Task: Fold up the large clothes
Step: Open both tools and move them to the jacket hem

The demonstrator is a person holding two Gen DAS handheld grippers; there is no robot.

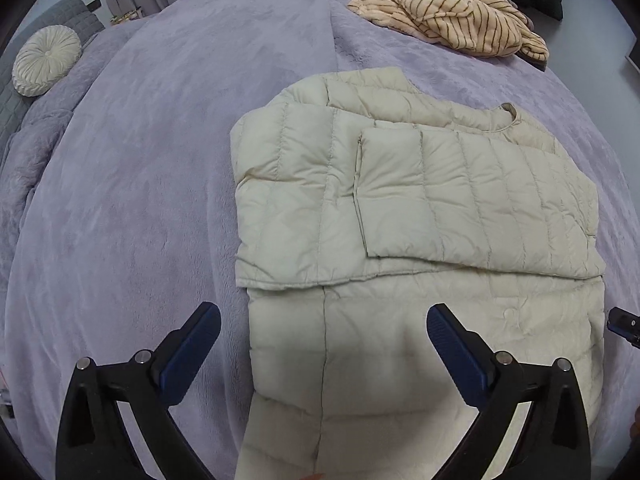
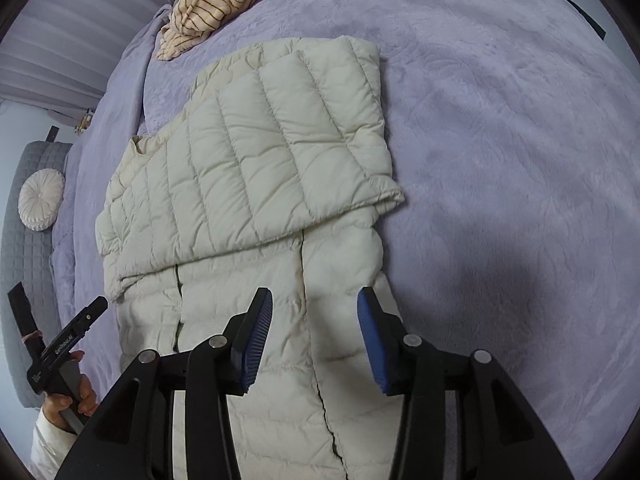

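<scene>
The quilted jacket [image 1: 400,208] under and ahead of both sets of jaws is thin, puffy cloth with a faint sheen, stitched in channels and finely creased. The bed cover [image 1: 160,200] on either side of it is matt, plush fleece with a brushed nap. Farther ahead, the striped garment [image 1: 448,20] looks soft and fuzzy. The jaws carry ribbed blue pads [image 2: 256,340] on matt black plastic, pinned with dull metal rivets [image 2: 412,339].

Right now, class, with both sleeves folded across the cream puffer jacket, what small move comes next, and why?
Probably lower both open grippers, left gripper and right gripper, onto the jacket hem: its lower half lies unfolded, and nothing is between either pair of jaws.
</scene>
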